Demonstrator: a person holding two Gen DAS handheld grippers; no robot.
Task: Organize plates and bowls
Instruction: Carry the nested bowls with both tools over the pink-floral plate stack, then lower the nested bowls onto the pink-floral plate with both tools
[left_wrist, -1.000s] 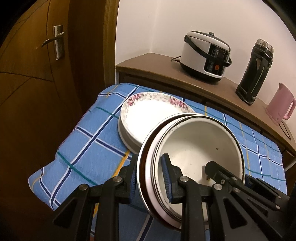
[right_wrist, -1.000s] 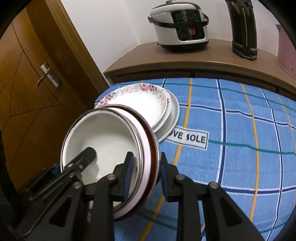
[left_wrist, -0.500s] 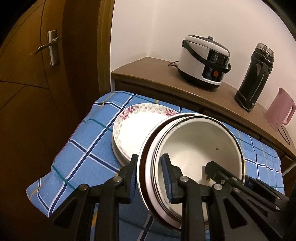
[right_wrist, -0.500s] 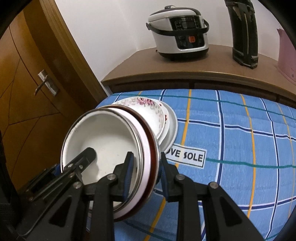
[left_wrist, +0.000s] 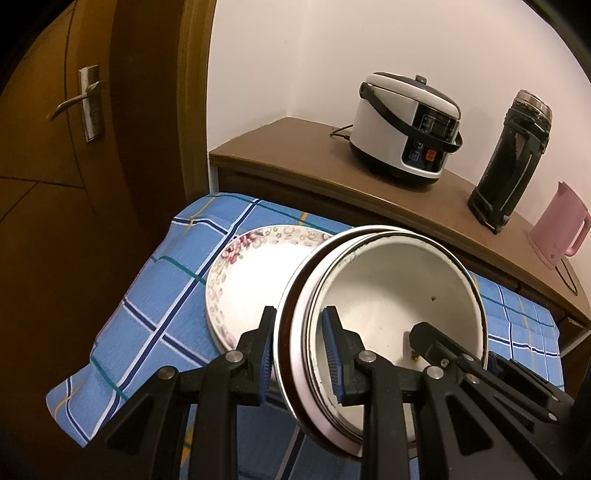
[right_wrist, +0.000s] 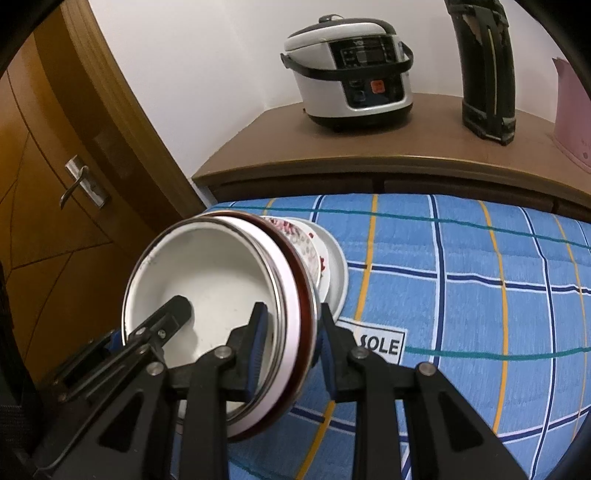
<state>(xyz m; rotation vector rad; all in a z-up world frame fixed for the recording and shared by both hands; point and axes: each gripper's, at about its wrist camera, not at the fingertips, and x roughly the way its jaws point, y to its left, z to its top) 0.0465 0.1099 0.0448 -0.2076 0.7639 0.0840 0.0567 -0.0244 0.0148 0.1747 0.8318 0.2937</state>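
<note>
A: Left hand-held gripper (left_wrist: 299, 350)?
B: Clamped on the rim of the bowl stack (left_wrist: 391, 295), one blue pad inside the top bowl, one outside against the dark red band. Looks like white bowls nested, metal-edged rims; exact count I cannot tell.

A: Right hand-held gripper (right_wrist: 290, 349)?
B: Same deal, closed on the opposite rim of that bowl stack (right_wrist: 207, 280). One finger inside, one outside. Each camera shows the other gripper's fingertip poking into the bowl.

A: Stack position?
B: Held up off the blue checked cloth (left_wrist: 147, 288), tilted so the opening faces the cameras. It overlaps the near side of the floral plate (left_wrist: 255, 266) in the left view; touching or not, cannot tell.

A: Plates?
B: Floral plate sits on top of a plain white plate (right_wrist: 338, 277), both lying on the cloth near the corner closest to the door (left_wrist: 48, 166).

A: Background?
B: Wooden surface (right_wrist: 369, 147) behind the cloth: rice cooker (left_wrist: 406, 129), black flask (left_wrist: 513, 158) to its right, pink kettle (left_wrist: 557, 225) at the far right. A white label reading "SOLE" (right_wrist: 380, 343) shows on the cloth just beside the right gripper.
</note>
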